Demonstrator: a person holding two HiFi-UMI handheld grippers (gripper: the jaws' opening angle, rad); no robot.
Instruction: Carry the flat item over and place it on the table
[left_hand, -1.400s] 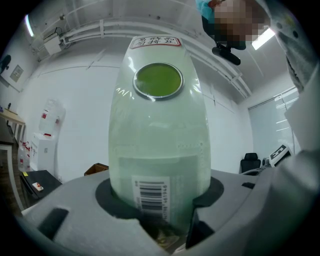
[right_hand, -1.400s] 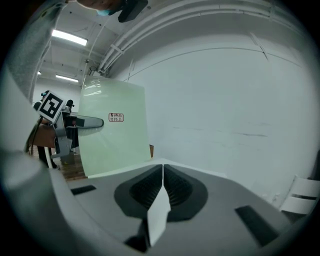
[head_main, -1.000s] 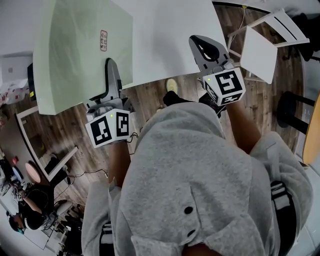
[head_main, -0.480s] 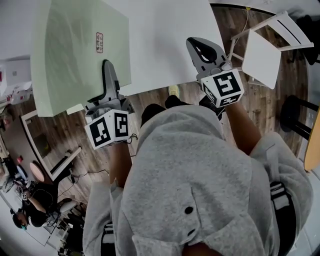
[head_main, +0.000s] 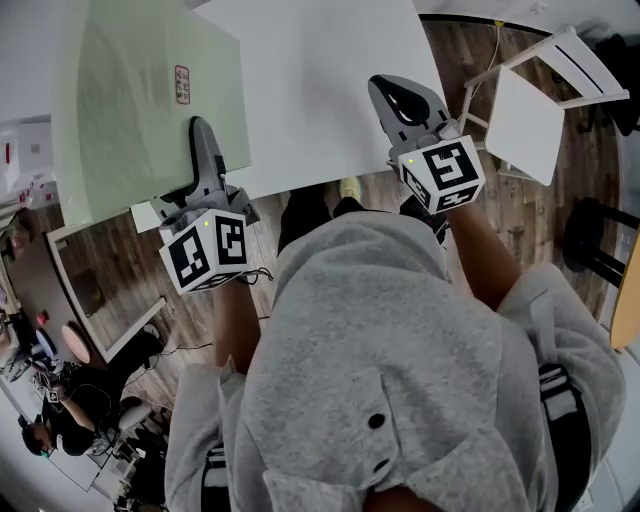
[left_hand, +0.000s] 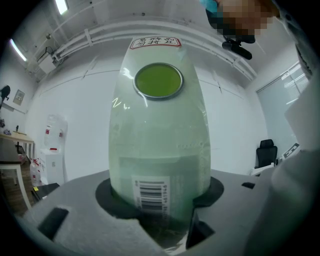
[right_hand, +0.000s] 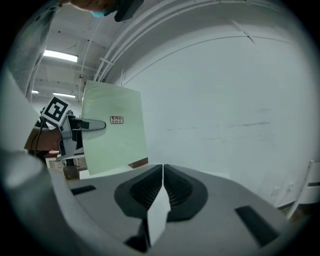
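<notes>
Along the near edge of the white board (head_main: 320, 90), the left gripper (head_main: 205, 140) clamps the green panel (head_main: 130, 120) lying over the board's left part and the right gripper (head_main: 395, 90) pinches the board's right part, presumably to carry both flat and level.

Bright, even overhead light; fisheye warps the edges.

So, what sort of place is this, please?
Probably an office or a workroom: it has a wood floor, a white chair, a black office chair and strip lights on the ceiling.
</notes>
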